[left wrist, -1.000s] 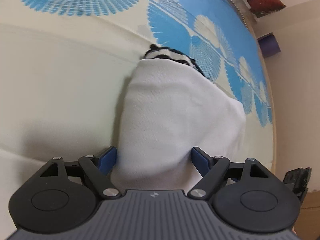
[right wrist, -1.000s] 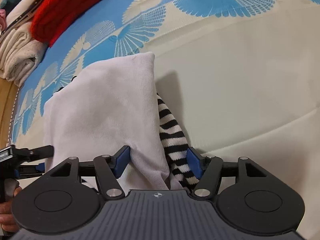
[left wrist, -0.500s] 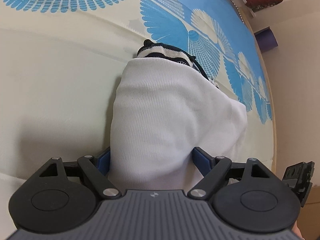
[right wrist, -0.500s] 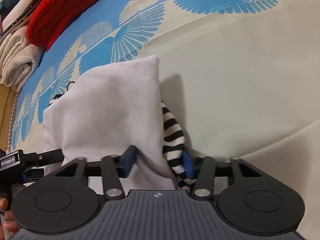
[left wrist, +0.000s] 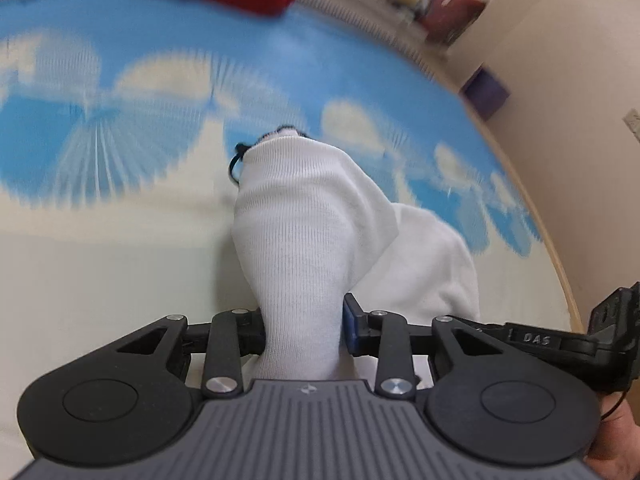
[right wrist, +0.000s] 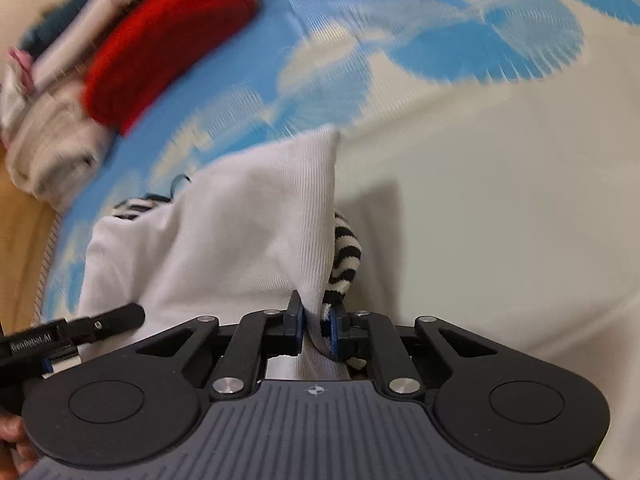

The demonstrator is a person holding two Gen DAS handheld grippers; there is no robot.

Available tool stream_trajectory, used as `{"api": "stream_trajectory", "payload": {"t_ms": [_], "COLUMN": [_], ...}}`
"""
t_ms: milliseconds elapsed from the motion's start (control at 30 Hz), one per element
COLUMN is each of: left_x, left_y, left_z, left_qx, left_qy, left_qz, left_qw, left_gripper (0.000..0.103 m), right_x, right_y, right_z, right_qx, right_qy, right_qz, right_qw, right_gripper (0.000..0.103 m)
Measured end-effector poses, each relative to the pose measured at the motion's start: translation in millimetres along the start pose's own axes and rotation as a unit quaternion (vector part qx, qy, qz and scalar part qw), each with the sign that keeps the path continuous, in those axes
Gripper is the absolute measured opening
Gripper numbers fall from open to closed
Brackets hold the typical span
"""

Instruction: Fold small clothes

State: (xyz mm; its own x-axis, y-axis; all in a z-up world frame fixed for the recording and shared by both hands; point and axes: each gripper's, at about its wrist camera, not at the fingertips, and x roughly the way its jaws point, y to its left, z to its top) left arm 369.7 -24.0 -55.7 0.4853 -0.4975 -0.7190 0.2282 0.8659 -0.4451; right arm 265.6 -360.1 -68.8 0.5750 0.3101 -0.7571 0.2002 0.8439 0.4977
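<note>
Tension is what the fold is judged to need: both near corners carried forward level, so the white garment (left wrist: 320,240) lands edge on edge. Its near hem is pinched between the closed-in fingers of the left hand-held gripper (left wrist: 304,328), cloth bunched directly ahead. The right hand-held gripper (right wrist: 316,328) is nearly closed on the other corner, striped lining (right wrist: 346,256) peeking beside it. The garment is draped over the patterned bedspread (right wrist: 500,220), far end trailing.

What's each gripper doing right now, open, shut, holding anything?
Left gripper: shut on the white ribbed knit garment.
Right gripper: shut on the same white ribbed knit garment, at the edge with the black-and-white striped trim.
</note>
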Motion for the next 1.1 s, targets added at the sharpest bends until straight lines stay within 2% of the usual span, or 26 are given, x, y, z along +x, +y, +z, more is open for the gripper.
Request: {"api": "stream_trajectory", "payload": {"t_ms": [33, 100, 167, 233, 300, 333, 367, 433, 467, 500, 567, 600, 633, 700, 867, 933, 1000, 1033, 1100], "left_x": [-6, -14, -22, -30, -32, -31, -29, -26, -24, -20, -4, 3, 4, -4, -33, -26, -16, -15, -21], "left_y": [0, 4, 12, 19, 23, 23, 23, 20, 19, 17, 11, 9, 6, 4, 1, -2, -2, -3, -5], "left_z": [4, 10, 12, 14, 14, 13, 11, 6, 1, -5, -23, -31, -36, -36, -42, -51, -62, -65, -63], "left_qx": [0.0, -0.015, -0.034, -0.037, -0.045, -0.045, -0.04, -0.021, -0.007, 0.009, 0.058, 0.081, 0.099, 0.101, 0.096, 0.12, 0.141, 0.146, 0.144], "left_qy": [-0.019, -0.044, -0.069, -0.077, -0.059, -0.046, -0.03, -0.001, 0.015, 0.033, 0.079, 0.096, 0.101, 0.096, 0.091, 0.128, 0.157, 0.16, 0.153], "left_qz": [0.007, 0.023, 0.06, 0.073, 0.062, 0.053, 0.046, 0.045, 0.045, 0.049, 0.091, 0.11, 0.114, 0.103, 0.073, 0.084, 0.101, 0.1, 0.096], "left_qw": [0.9998, 0.9987, 0.9953, 0.9937, 0.9953, 0.9966, 0.9977, 0.9988, 0.9988, 0.9982, 0.991, 0.9859, 0.9835, 0.985, 0.9886, 0.9809, 0.9722, 0.9711, 0.9728], "left_gripper": [0.049, 0.058, 0.058, 0.058, 0.058, 0.059, 0.061, 0.064, 0.064, 0.069, 0.08, 0.084, 0.084, 0.083, 0.081, 0.082, 0.083, 0.083, 0.08], "right_x": [-4, -10, -9, -6, -6, -6, -6, -7, -5, -4, 1, 7, 13, 15, -6, -9, -2, 1, 1], "right_y": [5, 18, 26, 29, 30, 30, 29, 24, 22, 20, 22, 23, 24, 24, 26, 28, 30, 31, 35], "right_z": [3, 6, 9, 10, 9, 9, 8, 10, 7, 6, -2, -7, -12, -19, -19, -23, -28, -32, -37], "right_qx": [0.0, -0.018, -0.028, -0.034, -0.034, -0.032, -0.03, -0.021, -0.018, -0.016, -0.03, -0.046, -0.062, -0.072, -0.06, -0.073, -0.089, -0.1, -0.133], "right_qy": [-0.022, -0.065, -0.08, -0.077, -0.072, -0.068, -0.063, -0.049, -0.038, -0.024, 0.006, 0.03, 0.049, 0.056, 0.029, 0.044, 0.082, 0.098, 0.098], "right_qz": [0.013, 0.018, -0.004, -0.026, -0.029, -0.027, -0.027, -0.027, -0.021, -0.016, -0.022, -0.04, -0.064, -0.088, -0.052, -0.036, -0.033, -0.036, -0.062], "right_qw": [1.0, 0.998, 0.996, 0.996, 0.996, 0.997, 0.997, 0.998, 0.999, 0.999, 0.999, 0.998, 0.995, 0.992, 0.996, 0.996, 0.992, 0.989, 0.984], "right_gripper": [0.012, 0.014, 0.023, 0.023, 0.023, 0.029, 0.038, 0.045, 0.045, 0.045, 0.044, 0.044, 0.044, 0.043, 0.039, 0.039, 0.039, 0.036, 0.018]}}
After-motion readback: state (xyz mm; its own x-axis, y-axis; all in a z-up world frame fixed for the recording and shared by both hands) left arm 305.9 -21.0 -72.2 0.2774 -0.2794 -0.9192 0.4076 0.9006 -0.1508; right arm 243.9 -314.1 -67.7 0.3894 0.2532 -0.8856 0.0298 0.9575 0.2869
